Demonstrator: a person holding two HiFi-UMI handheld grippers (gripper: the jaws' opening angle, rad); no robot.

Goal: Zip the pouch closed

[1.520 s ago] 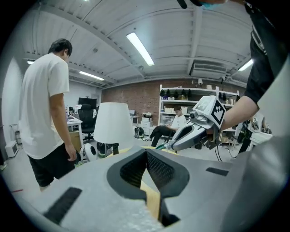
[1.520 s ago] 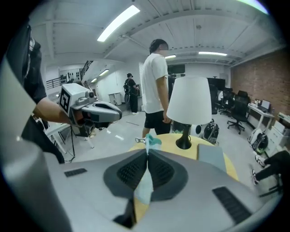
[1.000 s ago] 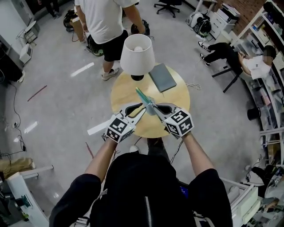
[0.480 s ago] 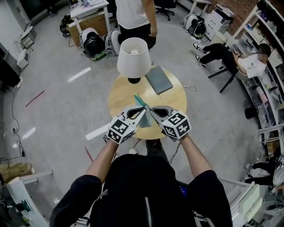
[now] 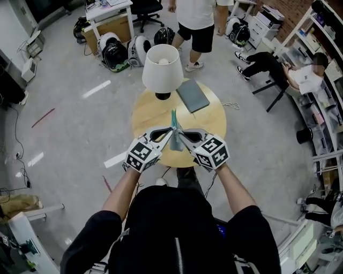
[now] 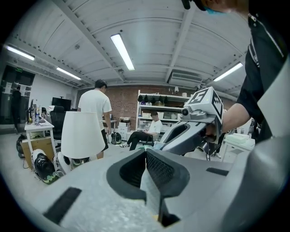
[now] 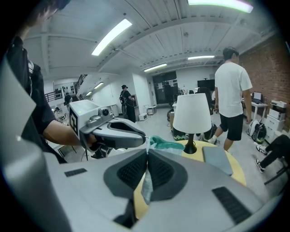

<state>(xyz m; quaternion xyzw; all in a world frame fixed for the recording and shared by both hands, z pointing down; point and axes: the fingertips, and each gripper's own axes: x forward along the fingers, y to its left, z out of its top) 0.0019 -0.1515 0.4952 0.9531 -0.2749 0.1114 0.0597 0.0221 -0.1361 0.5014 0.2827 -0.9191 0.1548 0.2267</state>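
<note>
A small pouch (image 5: 173, 124), teal with a grey side, hangs upright above the round wooden table (image 5: 209, 126), pinched between both grippers. My left gripper (image 5: 169, 135) is shut on its left edge and my right gripper (image 5: 181, 135) on its right edge, tips almost meeting. In the left gripper view, grey fabric (image 6: 148, 183) sits clamped between the shut jaws, and the right gripper (image 6: 192, 132) reaches in from the right. In the right gripper view, a fabric strip (image 7: 146, 186) is clamped between the pads; the teal part of the pouch (image 7: 166, 144) shows past the tips, with the left gripper (image 7: 113, 132) beside it.
A white-shaded lamp (image 5: 162, 67) stands at the table's far edge, with a grey notebook (image 5: 193, 95) to its right. A person in a white shirt (image 5: 199, 16) stands beyond the table. Another person sits at the right by shelves (image 5: 321, 64). Chairs and bags lie at the back.
The pouch has swung from leaning left to standing upright between the grippers, which stayed nearly in place. The standing person behind the table has walked to the right.
</note>
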